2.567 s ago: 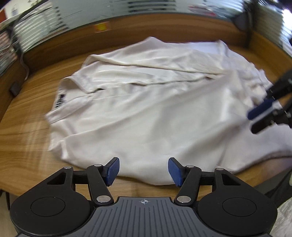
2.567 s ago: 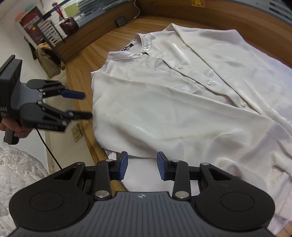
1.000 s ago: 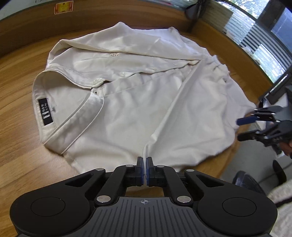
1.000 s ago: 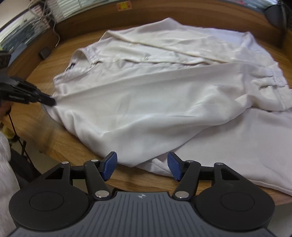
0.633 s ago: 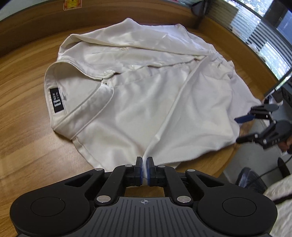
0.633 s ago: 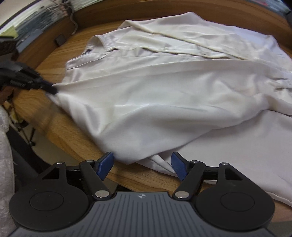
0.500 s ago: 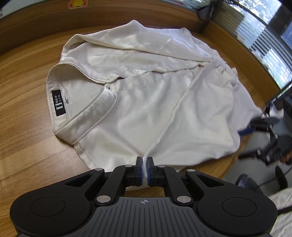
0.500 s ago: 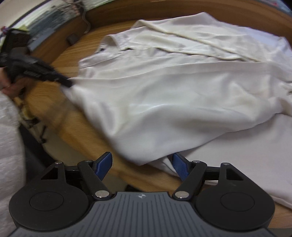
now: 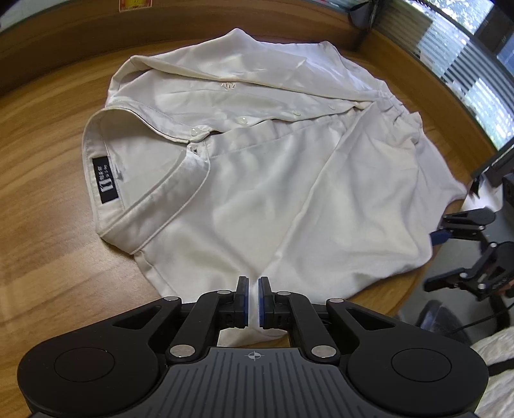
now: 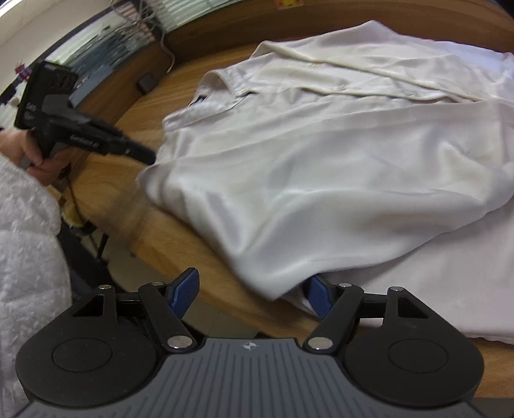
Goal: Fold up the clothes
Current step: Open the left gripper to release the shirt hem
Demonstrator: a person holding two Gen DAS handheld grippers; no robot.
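A cream button-up shirt (image 9: 257, 167) lies spread on the round wooden table (image 9: 48, 225), its collar with a black label (image 9: 104, 180) at the left. My left gripper (image 9: 252, 302) is shut on the shirt's near edge, with a strip of cloth pinched between the blue pads. In the right wrist view that gripper (image 10: 149, 157) bites the shirt (image 10: 321, 167) at the shoulder side. My right gripper (image 10: 252, 294) hangs at the table's edge, jaws wide and closing. A folded sleeve end reaches in between them near the right pad (image 10: 319, 299), unpinched. The left wrist view shows it (image 9: 433, 261) beside the shirt.
A raised wooden rim (image 9: 192, 19) runs behind the table. A small black box (image 10: 146, 82) with a cable sits near it. The person's hand (image 10: 41, 160) and white sleeve (image 10: 29, 257) are at the left. Window blinds (image 9: 465, 64) and a chair base (image 9: 440, 315) lie off the table's right side.
My left gripper, open 2.6 s ago, has stayed shut on the shirt edge for the last second. My right gripper has swung left, and the sleeve fold now reaches between its jaws.
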